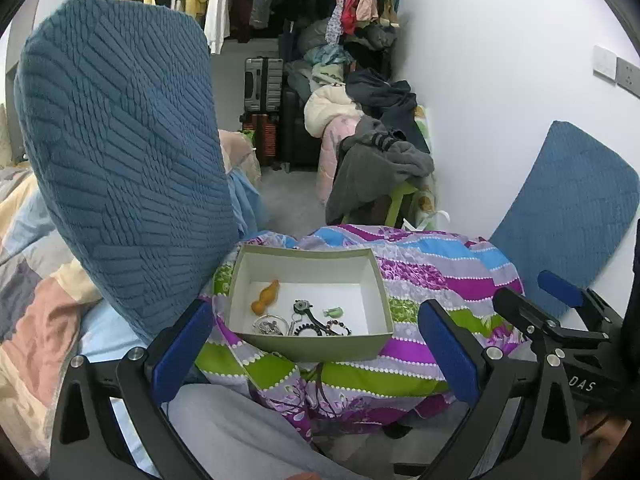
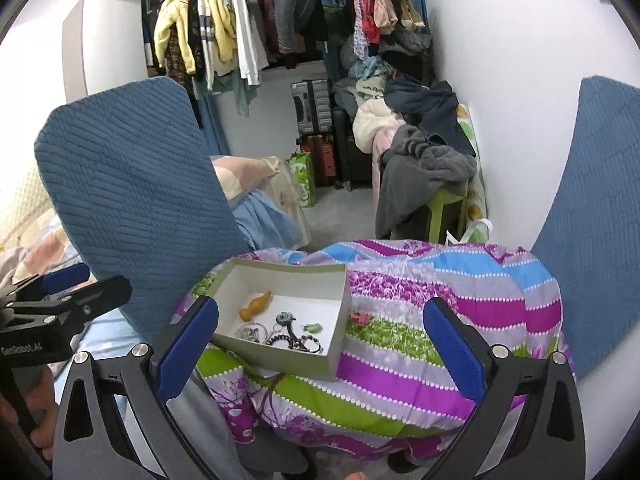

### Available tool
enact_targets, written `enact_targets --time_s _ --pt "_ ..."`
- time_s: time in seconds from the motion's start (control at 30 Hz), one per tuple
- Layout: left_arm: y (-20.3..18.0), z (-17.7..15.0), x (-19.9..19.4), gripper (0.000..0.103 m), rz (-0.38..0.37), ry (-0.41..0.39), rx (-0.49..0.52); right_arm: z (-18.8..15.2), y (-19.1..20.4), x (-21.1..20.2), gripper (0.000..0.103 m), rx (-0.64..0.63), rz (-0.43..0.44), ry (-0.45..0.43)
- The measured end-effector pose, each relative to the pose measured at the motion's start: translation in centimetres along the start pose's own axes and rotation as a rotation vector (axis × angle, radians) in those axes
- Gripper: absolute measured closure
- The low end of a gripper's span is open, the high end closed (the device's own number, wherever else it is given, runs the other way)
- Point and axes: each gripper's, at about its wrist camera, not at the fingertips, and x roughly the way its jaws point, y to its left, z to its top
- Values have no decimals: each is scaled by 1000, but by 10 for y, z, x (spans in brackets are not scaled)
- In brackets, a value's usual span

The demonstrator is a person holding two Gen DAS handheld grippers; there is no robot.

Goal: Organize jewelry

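Left gripper point(image 1: 316, 348) released, empty | right gripper point(image 2: 320, 344) released, empty | risk: shallow olive-green cardboard box point(image 2: 260, 354) could tip off soft striped quilt point(image 2: 440, 312), spilling beaded bracelets point(image 2: 296, 342)

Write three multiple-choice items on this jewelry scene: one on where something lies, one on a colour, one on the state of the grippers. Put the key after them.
1. Where does the small pink piece lie?
A. inside the box
B. on the striped quilt, just outside the box's right wall
C. between the right gripper's fingers

2. What colour is the gourd-shaped pendant in the box?
A. orange
B. black
C. silver

3. How do the two grippers stand?
A. both shut on jewelry
B. left shut, right open
C. both open and holding nothing

Key:
1 B, the right wrist view shows it on the quilt beside the box wall.
2 A, it is orange against the white box floor.
3 C, the left gripper and the right gripper each show blue pads spread wide with nothing between them.
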Motion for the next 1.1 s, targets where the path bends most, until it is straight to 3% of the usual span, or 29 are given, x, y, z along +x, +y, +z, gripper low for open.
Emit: enact_targets --time_s 0.57,1.1 --pt "6 -20 20 1 3 74 2 -25 0 3 0 20 -61 28" --pt "6 -21 10 0 21 67 2 -28 6 -7 0 25 -63 30"
